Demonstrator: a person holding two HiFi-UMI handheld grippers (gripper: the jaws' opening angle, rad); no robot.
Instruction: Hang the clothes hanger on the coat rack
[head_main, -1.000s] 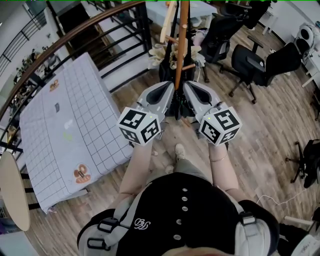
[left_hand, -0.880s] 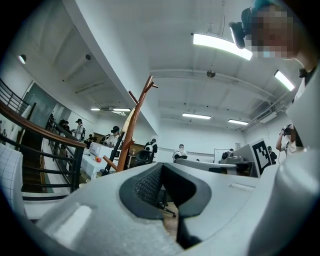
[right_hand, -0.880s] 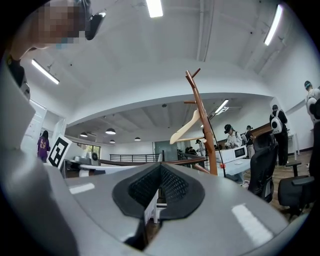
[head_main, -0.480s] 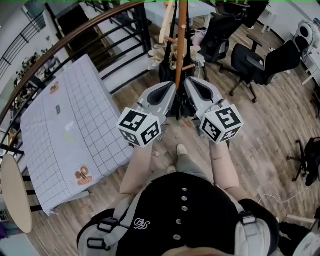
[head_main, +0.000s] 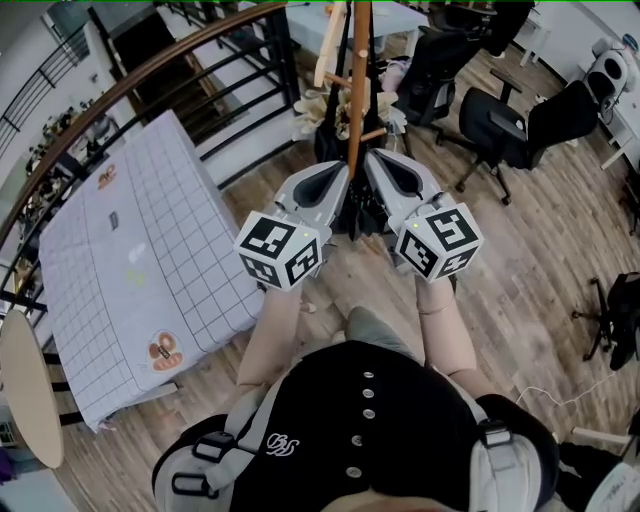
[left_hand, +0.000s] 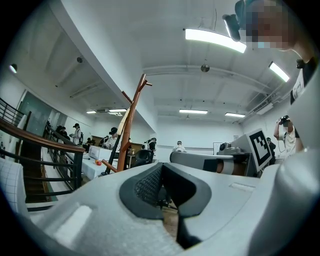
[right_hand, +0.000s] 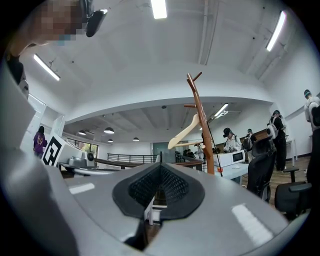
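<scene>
The brown wooden coat rack (head_main: 357, 90) stands straight ahead, beyond both grippers. A pale wooden clothes hanger (head_main: 330, 45) hangs on one of its upper pegs. My left gripper (head_main: 338, 175) and right gripper (head_main: 374, 162) are held side by side just short of the pole, one on each side, both shut with nothing between their pads. The left gripper view has the rack (left_hand: 131, 125) to the upper left of its closed jaws. In the right gripper view the rack (right_hand: 202, 130) rises on the right, with the hanger (right_hand: 184, 133) jutting left from it.
A table under a grid-patterned cloth (head_main: 150, 250) stands at the left, beside a curved stair railing (head_main: 150, 65). Black office chairs (head_main: 520, 130) stand at the right. Dark bags (head_main: 365, 212) lie round the rack's foot. A round tabletop (head_main: 25, 385) shows at the far left.
Both grippers have stayed near the pole, shut and empty; the right one drifted slightly left. The hanger remains on the rack.
</scene>
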